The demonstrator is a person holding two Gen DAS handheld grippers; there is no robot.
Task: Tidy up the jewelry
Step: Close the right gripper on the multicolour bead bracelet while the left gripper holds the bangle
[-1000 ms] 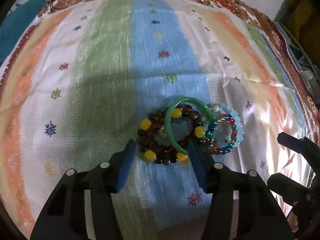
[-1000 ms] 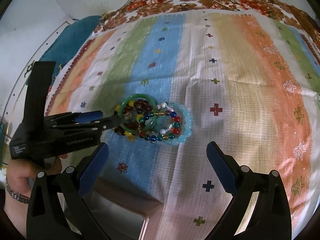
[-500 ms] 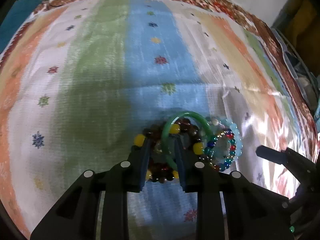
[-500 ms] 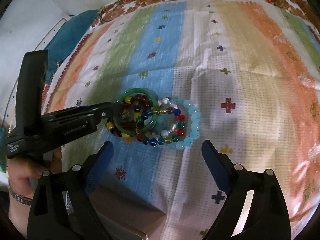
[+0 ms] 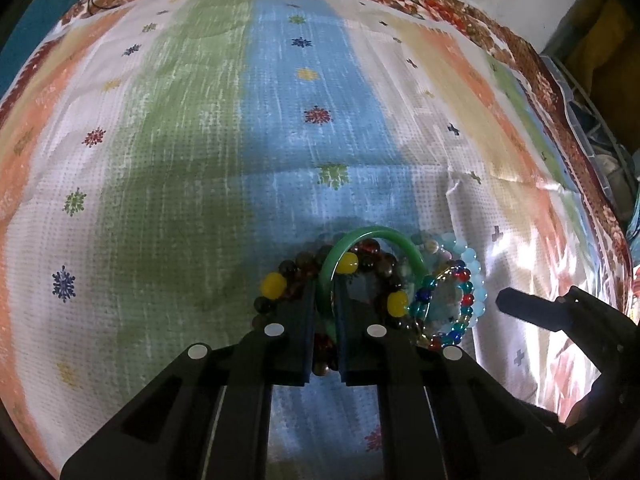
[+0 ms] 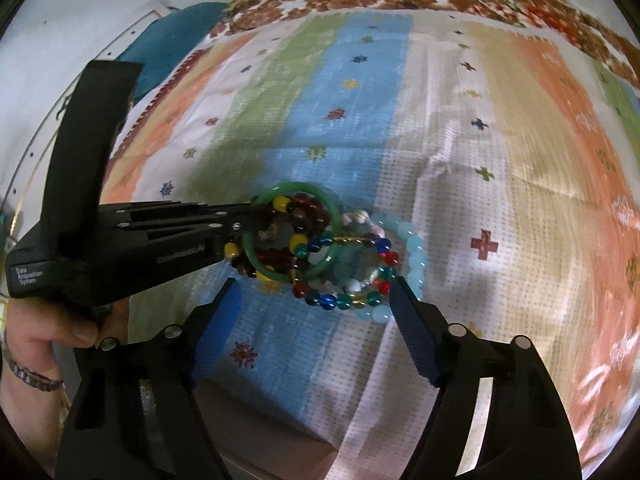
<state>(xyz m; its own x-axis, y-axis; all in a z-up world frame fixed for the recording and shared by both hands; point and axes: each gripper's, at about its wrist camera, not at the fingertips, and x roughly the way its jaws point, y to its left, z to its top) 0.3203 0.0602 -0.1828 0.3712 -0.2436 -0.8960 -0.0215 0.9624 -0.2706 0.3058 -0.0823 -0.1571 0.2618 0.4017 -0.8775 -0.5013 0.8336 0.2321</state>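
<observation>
Only one legible marking: small white lettering on the black body of the left gripper (image 6: 248, 228), at its rear lower corner in the right wrist view, reads roughly "Data Acquisition System", letters small and soft. No other text, numbers or brands readable.

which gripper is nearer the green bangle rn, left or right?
Left. The left gripper is shut on the green bangle, pinching its near rim. The right gripper sits short of the pile, its jaws closing on the beaded bracelets, not touching the bangle.

hidden: green bangle (image 5: 370, 236) near rim | by: left tongs (image 5: 324, 300)
</observation>
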